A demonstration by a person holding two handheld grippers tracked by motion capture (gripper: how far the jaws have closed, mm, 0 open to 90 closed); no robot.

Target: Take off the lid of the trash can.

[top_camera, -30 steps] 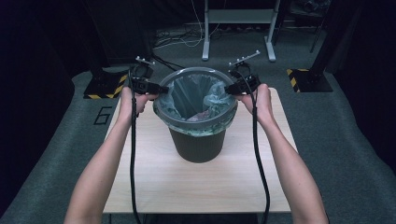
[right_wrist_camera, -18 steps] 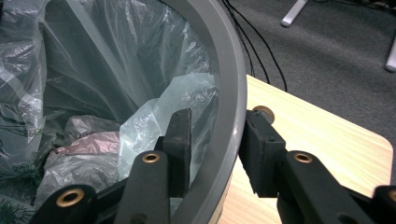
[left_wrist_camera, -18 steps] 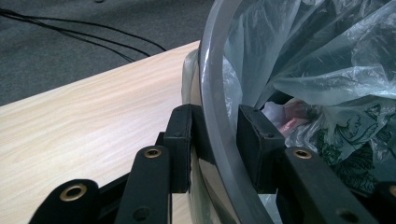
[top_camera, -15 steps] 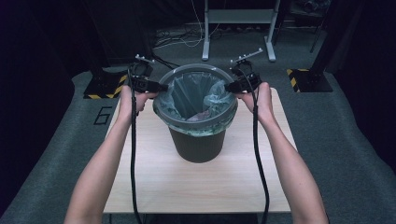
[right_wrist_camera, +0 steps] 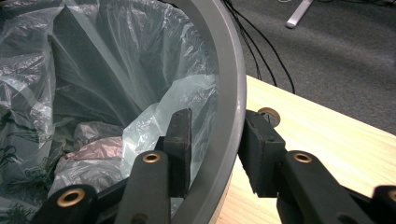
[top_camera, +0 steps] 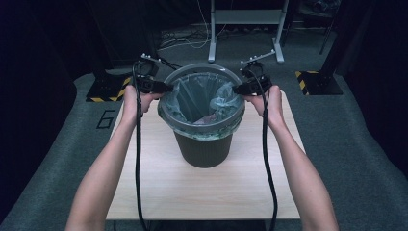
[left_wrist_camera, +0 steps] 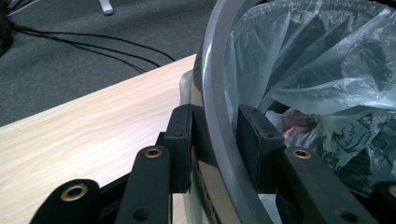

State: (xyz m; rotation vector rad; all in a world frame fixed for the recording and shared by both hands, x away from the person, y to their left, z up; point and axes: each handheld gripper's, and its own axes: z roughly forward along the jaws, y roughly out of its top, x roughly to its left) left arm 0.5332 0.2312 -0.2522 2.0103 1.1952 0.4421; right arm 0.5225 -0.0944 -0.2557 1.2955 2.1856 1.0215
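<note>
From where I sit, little has shifted over the last second: my left tongs (top_camera: 163, 87) were already at the left side of the grey ring (top_camera: 201, 126) that clamps the bag onto the bin (top_camera: 204, 147), and they sit there now, a touch snugger if anything; in the left gripper view the ring (left_wrist_camera: 217, 121) runs between the pads (left_wrist_camera: 181, 140), one outside and one inside the rim, nearly closed on it with a thin gap showing on the inner side; the bin stands mid-counter (top_camera: 159, 185), the translucent bag (top_camera: 202, 98) folded over its lip and crumpled rubbish lying low inside; my right tongs (top_camera: 239, 89) mirror the left on the opposite side, and in the right gripper view their pads (right_wrist_camera: 180, 140) straddle the ring (right_wrist_camera: 231, 116) the same way, narrowed around it; I judge both grips are set and nothing has lifted yet, so the next move is likely a level, even pull upward to free the ring.
</note>
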